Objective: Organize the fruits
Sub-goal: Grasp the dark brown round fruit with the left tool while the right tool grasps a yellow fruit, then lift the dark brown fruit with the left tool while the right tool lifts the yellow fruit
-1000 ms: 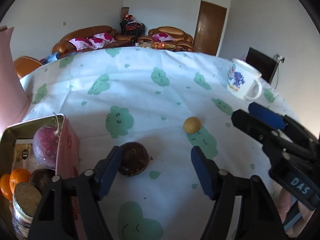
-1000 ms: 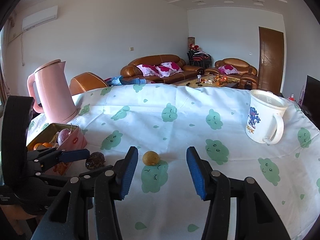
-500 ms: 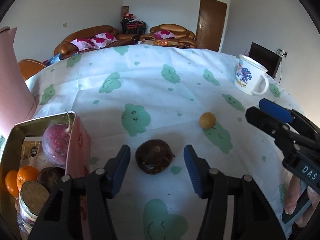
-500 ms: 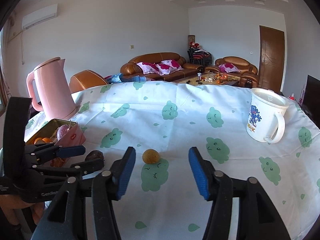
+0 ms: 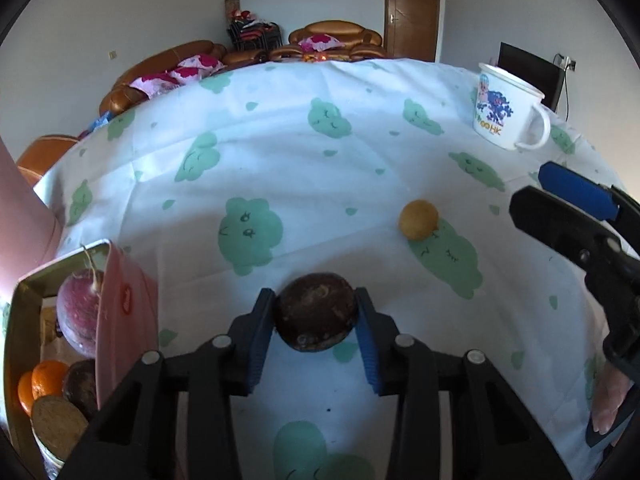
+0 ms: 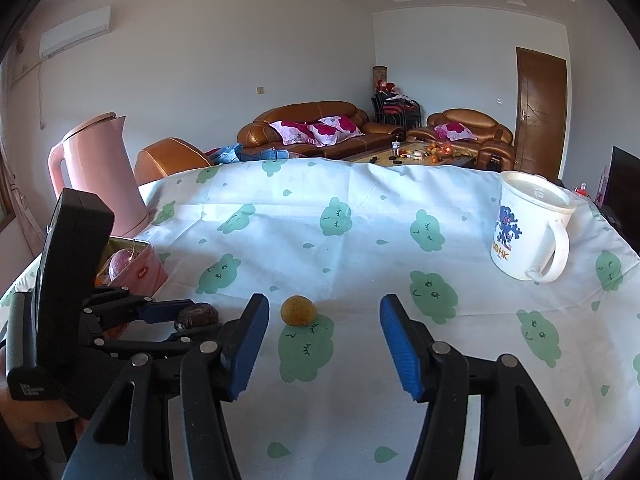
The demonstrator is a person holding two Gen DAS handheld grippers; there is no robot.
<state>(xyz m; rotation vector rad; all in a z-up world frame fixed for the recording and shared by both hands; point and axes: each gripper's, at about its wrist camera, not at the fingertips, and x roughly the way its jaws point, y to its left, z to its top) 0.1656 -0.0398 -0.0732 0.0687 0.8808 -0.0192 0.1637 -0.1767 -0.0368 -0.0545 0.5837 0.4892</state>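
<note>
A dark brown round fruit (image 5: 320,320) lies on the cloud-print tablecloth (image 5: 280,168). My left gripper (image 5: 315,300) has its blue pads against both sides of it, and its jaws are closing. The right wrist view shows the same fruit (image 6: 196,316) held in the left gripper (image 6: 186,320). A small yellow fruit (image 6: 298,311) sits just ahead of my right gripper (image 6: 325,312), nearer the left pad. That gripper is open with nothing between its fingers. An open pink tin (image 5: 124,300) at the left holds a red root-like fruit (image 5: 76,316), oranges (image 5: 44,380) and another dark fruit.
A white mug with a blue cartoon (image 6: 528,232) stands at the far right of the table. A pink kettle (image 6: 100,172) stands behind the tin at the left. Sofas and a low table sit beyond the table's far edge.
My left gripper moved forward over the dark brown fruit and closed its pads onto it. The right gripper opened slightly and stayed in place.
</note>
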